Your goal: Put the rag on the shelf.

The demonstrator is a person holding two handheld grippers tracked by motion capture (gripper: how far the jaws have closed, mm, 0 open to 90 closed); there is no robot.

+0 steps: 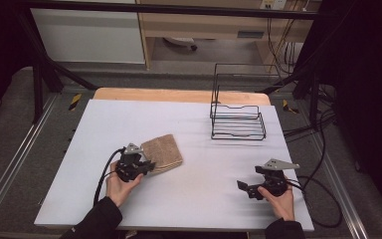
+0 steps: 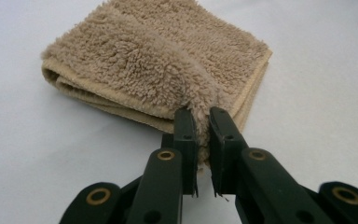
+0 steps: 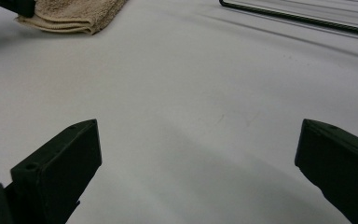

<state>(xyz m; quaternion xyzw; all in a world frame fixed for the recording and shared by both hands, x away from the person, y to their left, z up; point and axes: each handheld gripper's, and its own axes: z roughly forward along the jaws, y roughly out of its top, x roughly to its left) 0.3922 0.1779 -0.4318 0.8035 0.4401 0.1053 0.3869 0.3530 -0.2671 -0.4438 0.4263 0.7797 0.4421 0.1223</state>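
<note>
The folded tan towel (image 1: pixel 162 153) sits on the white counter (image 1: pixel 189 199), left of the middle, and the left gripper (image 2: pixel 203 135) has its fingers pinched tight on the towel's near corner – you can see the fluff bunched up between them. The right gripper (image 3: pixel 198 158) rests on the counter over at the right, well apart from the towel, fingers wide open with nothing in them. The wire rack (image 1: pixel 238 122) stands at the back right

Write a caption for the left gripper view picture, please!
The left gripper pinches a corner of the folded tan towel lying on the white table.
</note>
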